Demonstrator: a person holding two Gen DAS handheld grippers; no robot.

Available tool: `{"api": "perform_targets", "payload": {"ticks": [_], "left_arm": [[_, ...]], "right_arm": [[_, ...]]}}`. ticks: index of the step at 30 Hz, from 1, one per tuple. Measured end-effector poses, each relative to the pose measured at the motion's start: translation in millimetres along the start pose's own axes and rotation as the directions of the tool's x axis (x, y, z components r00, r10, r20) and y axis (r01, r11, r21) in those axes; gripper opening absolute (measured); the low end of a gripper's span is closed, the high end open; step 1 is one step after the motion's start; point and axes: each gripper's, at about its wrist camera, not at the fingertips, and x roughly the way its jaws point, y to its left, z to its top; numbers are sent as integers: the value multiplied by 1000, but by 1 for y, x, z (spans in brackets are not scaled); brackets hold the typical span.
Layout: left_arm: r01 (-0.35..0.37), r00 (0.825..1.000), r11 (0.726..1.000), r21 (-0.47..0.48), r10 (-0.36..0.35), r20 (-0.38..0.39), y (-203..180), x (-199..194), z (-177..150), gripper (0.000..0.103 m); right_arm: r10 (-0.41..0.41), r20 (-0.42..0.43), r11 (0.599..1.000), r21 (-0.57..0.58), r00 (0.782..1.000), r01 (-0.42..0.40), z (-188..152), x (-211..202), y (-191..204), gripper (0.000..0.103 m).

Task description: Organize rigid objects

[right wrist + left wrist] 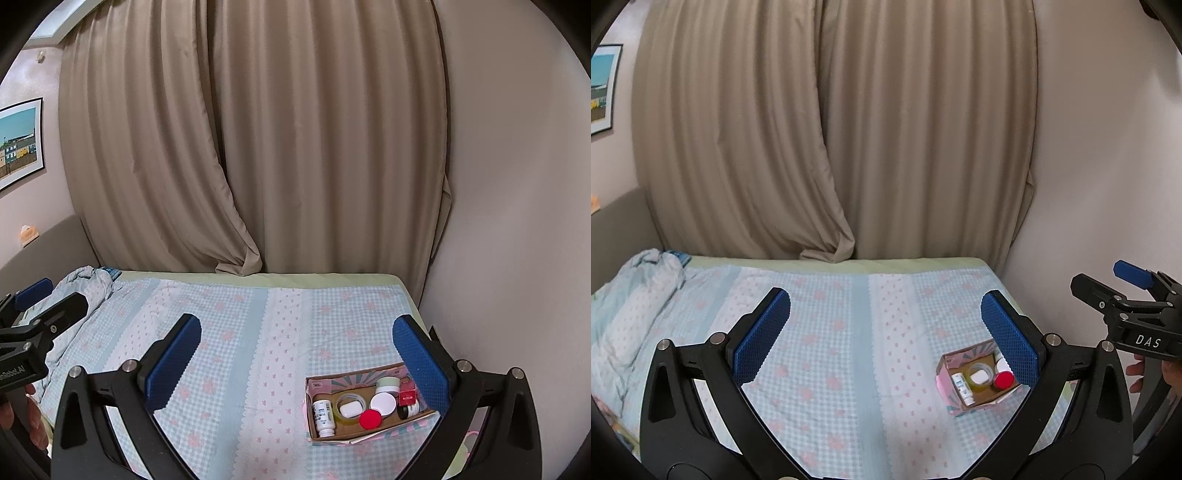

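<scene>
Both grippers, the left gripper (886,332) and the right gripper (297,354), hang over the bed (240,332) with fingers wide apart, holding nothing. Small bottles sit in the box (332,382).

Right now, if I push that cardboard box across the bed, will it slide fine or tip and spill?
The cardboard box is low and wide, so it probably won't tip. It sits on a soft quilted bedspread, so it may drag or snag instead of gliding. The loose items inside, like the white bottle lying on its side and the red cap, would likely roll or shift.
</scene>
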Motion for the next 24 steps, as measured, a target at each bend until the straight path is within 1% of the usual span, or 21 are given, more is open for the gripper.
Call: {"api": "perform_targets", "payload": {"ticks": [6,14,24], "left_arm": [[11,1000,1000,-2,-11,6,-3,5,1,103],[9,1000,1000,3,-9,4,-7,10,1,103],[10,1000,1000,5,-10,-1,-10,12,1,103]], "right_arm": [[-8,-3,1000,6,1000,8,1,2,-2,103],[-24,-3,1000,-2,1000,24,2,4,-4,103],[-26,-8,1000,0,1000,26,3,8,-7,103]]}}
